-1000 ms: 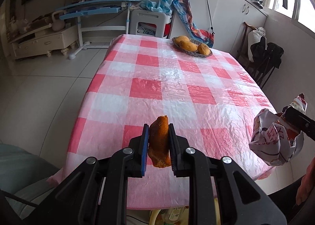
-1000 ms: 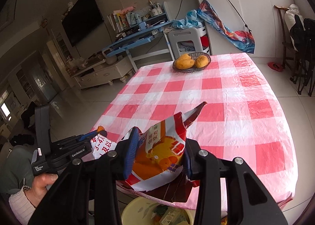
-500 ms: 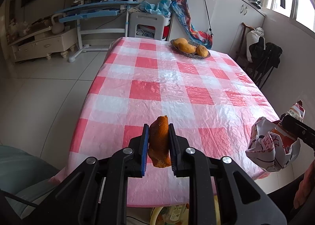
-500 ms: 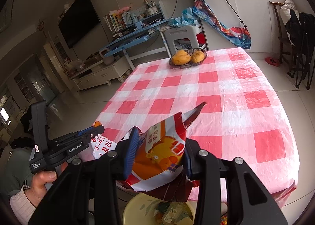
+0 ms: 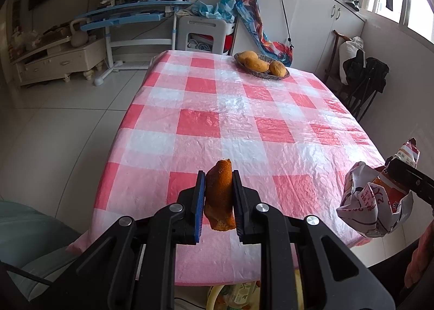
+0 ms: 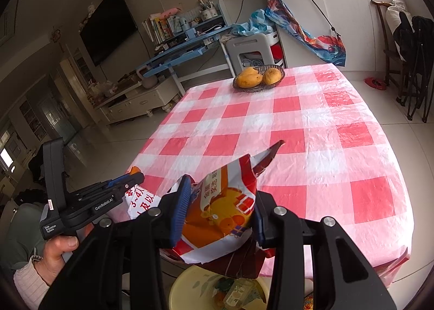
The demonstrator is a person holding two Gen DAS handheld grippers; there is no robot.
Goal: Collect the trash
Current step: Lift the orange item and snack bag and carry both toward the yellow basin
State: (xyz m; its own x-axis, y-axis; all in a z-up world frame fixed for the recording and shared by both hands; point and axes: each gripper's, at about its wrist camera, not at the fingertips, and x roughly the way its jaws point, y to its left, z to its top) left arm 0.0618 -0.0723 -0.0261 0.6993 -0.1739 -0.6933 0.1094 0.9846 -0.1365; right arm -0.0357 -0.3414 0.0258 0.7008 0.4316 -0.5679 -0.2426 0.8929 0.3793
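the checked surface [image 6: 312, 130] ahead of both tools looks cleared, only the fruit basket [image 6: 259, 78] left at its far end, so you seem ready to dump. the yellow bin [image 6: 195, 287] sits directly below your right tool [image 6: 221, 211], which is partly closed on the crumpled snack bag [image 6: 222, 209], its pads pressing the sides. your left tool [image 5: 219, 197], nearly shut, pinches an orange peel scrap [image 5: 220, 196] just short of the near edge.

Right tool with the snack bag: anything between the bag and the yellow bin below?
Nothing visible. The snack bag, gripped by the right tool, hangs just above the open yellow bin at the table's near edge; only trash already lies inside.
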